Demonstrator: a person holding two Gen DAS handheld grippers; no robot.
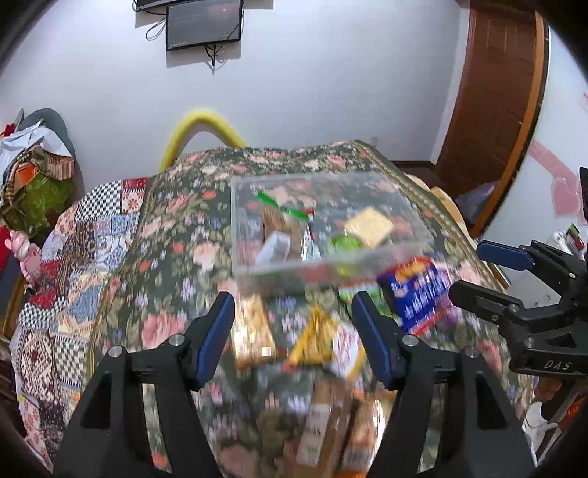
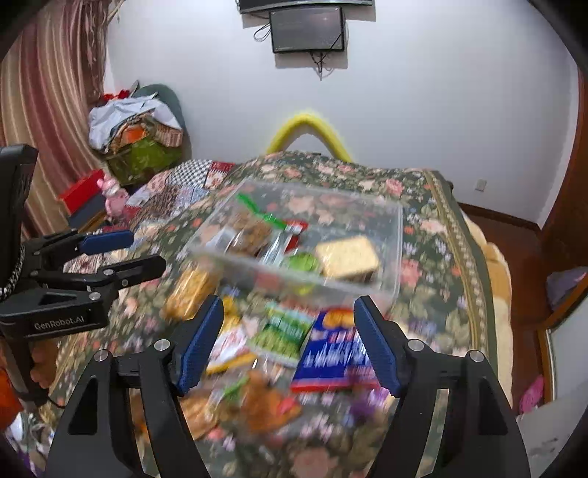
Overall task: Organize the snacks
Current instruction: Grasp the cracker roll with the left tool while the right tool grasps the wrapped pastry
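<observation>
Grippers, two. Left gripper (image 1: 294,331): jaws standing well apart, nothing between the blue pads, held above the loose packets. Right gripper (image 2: 288,336): jaws likewise well apart, empty, over the blue packet. Each shows at the edge of the other's view, also parted.

Surface: one bed under a floral cover (image 1: 176,235), with a patchwork quilt (image 1: 73,257) along its left side.

Loose snacks, nearest group, lying on the floral cover in front of the container; heavily blurred, so the count is approximate, about seven to nine:
- blue packet (image 2: 330,353), one, right of centre
- green packet (image 2: 283,331), one, just left of the blue
- yellow triangular packet (image 1: 316,338), one
- golden-brown packet (image 1: 253,331), one, leftmost
- further brown and orange wrappers nearest the camera, number cannot be told

Clear plastic container (image 1: 400,206), one, rectangular, open-topped, just beyond the loose group. Inside: one square cracker pack (image 1: 369,226), one green round item (image 1: 345,244), one green-striped wrapper (image 1: 283,207), some brown and silver packets, blurred.

Beyond the bed: one yellow curved tube (image 1: 198,125); white wall; two screens (image 1: 204,24), one partly cut off; one wooden door (image 1: 492,99).
</observation>
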